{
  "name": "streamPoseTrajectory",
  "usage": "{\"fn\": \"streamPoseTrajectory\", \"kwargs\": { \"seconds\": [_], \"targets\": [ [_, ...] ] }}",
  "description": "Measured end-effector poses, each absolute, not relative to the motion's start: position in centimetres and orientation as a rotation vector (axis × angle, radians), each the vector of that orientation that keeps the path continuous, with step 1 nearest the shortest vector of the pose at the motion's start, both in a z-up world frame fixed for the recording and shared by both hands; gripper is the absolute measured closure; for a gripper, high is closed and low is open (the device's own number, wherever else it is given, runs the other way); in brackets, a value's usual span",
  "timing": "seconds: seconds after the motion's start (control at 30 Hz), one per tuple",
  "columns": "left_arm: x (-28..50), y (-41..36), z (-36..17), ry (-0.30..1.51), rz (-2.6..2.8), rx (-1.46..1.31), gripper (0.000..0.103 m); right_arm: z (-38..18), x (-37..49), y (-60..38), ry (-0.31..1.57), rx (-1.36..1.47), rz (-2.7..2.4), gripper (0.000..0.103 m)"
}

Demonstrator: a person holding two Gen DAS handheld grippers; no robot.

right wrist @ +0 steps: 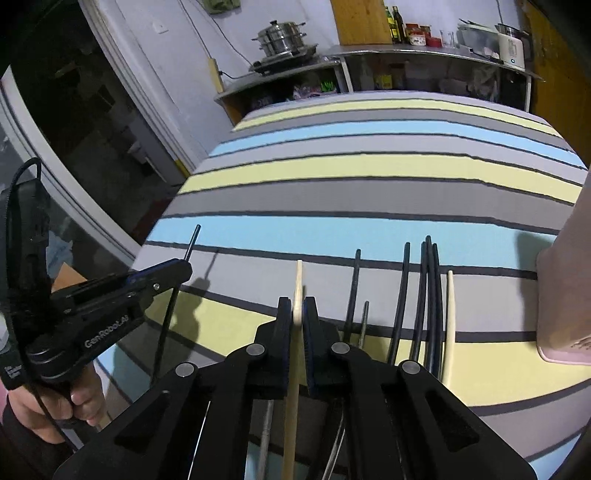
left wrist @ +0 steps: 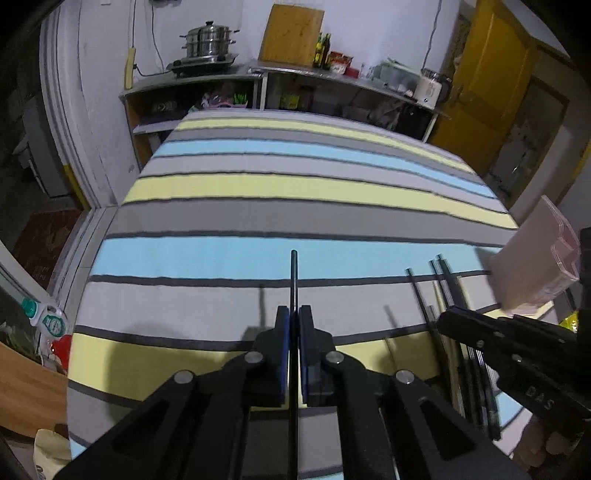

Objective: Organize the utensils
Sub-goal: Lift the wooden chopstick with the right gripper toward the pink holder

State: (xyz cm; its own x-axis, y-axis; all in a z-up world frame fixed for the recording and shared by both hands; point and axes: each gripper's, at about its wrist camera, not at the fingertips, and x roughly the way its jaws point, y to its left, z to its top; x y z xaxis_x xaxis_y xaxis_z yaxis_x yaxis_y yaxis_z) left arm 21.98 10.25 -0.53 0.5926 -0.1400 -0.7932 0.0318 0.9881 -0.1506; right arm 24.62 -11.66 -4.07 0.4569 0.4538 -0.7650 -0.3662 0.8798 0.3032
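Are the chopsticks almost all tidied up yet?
Not yet. Nothing looks put away so far. Right now the left claw is shut on a black chopstick, and the right claw is shut on a pale wooden chopstick. Several more chopsticks lie on the striped cloth beside the pink holder.

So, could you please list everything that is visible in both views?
black chopstick: one, black, in left jaws.
wooden chopstick: one, pale, in right jaws.
loose chopsticks: several, mostly black, one pale, on cloth beside right gripper.
pink container: one, pink, right edge.
striped cloth: one, grey, blue, yellow.
steamer pot: one, steel, far counter.
cutting board: one, wooden, against wall.
left gripper: black, shut.
right gripper: black, shut.
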Motion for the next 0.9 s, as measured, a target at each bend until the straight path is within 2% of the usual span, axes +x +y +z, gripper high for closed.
{"fn": "streamPoseTrajectory", "kwargs": {
  "seconds": [0.43,0.9],
  "targets": [
    [17.2,9.8,8.4,0.766,-0.163,-0.104,0.098,3.4,19.7,-13.9,0.805,0.126,0.538,0.097],
    [16.2,7.4,13.1,0.695,-0.230,-0.126,0.098,8.5,17.1,-17.6,0.676,0.137,0.504,0.097]
  ]
}}
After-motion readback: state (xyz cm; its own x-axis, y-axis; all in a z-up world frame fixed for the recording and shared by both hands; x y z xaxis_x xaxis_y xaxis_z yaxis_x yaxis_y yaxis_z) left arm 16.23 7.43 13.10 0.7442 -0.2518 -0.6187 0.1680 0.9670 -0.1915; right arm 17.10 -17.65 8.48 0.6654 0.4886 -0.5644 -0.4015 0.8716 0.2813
